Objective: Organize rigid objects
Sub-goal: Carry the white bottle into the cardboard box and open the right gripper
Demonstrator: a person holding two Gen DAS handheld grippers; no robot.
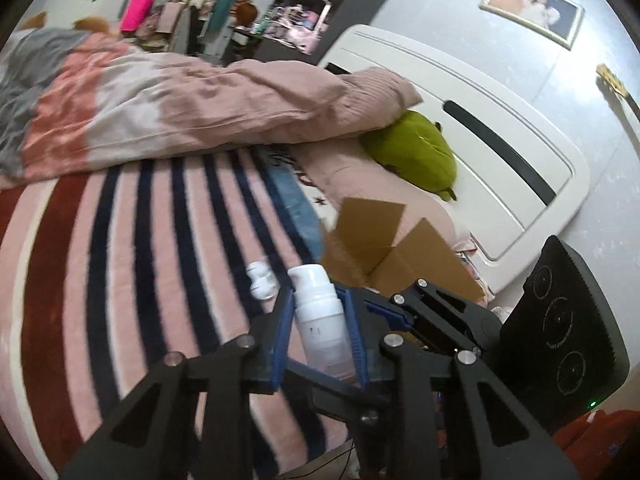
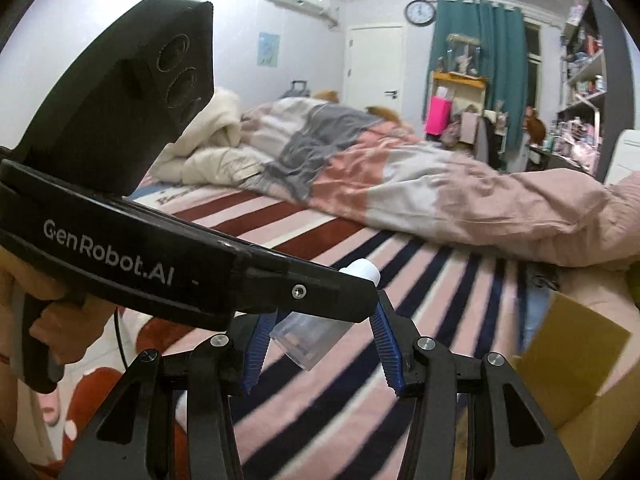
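The left gripper [image 1: 318,332] clamps a white pump bottle [image 1: 320,316] upright between its blue pads, above the striped blanket [image 1: 132,240] near a cardboard box [image 1: 384,248]. The right gripper [image 2: 320,340] grasps a clear bottle [image 2: 308,338] with a white cap, tilted over the same blanket.

Black grippers [image 1: 318,332] – blue ribbed pads [image 2: 386,344], silver screws – "GenRobot.AI" in white
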